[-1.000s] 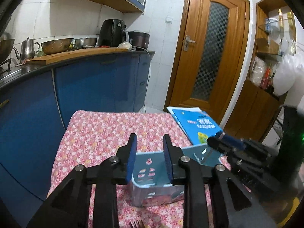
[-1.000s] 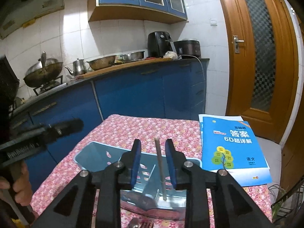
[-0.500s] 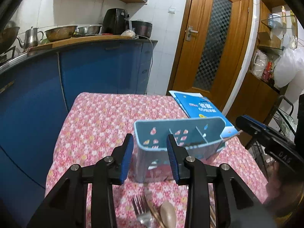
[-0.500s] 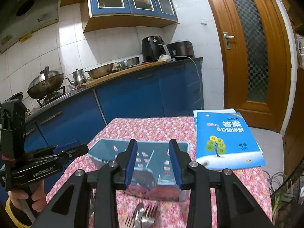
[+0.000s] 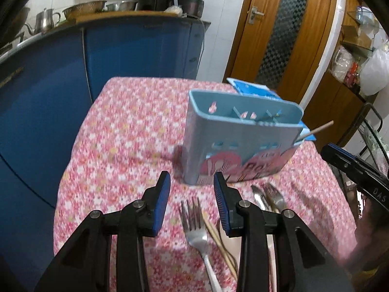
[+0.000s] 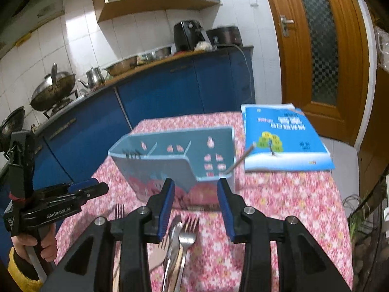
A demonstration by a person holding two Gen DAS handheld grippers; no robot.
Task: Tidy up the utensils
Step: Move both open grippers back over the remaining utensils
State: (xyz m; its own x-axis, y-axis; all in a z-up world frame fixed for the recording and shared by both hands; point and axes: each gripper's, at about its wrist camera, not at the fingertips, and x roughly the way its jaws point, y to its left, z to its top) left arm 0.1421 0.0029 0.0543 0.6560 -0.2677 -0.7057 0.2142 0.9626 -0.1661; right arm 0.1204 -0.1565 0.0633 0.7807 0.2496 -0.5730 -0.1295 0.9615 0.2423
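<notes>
The blue caddy stands on the bench, which wears a pink flowered cloth. The caddy has walls inside that split it into small rooms, likely so each kind of utensil can have its own room. One chopstick already leans out of the caddy's end room, and fork tips peek out of the room at the other end.

The rest of the utensils lie flat on the cloth in front of the caddy, on the side near both grippers. That keeps them easy to reach.

The left gripper hangs just above the cloth with its fingers apart and nothing in them. A fork lies right under the gap, with a pair of chopsticks and a spoon just beside it.

The right gripper also has its fingers apart and holds nothing. A second fork and what looks like a knife lie between and below its fingers. The caddy stands just past the fingertips of both grippers.

A blue book rests at the far corner, out of the way.
</notes>
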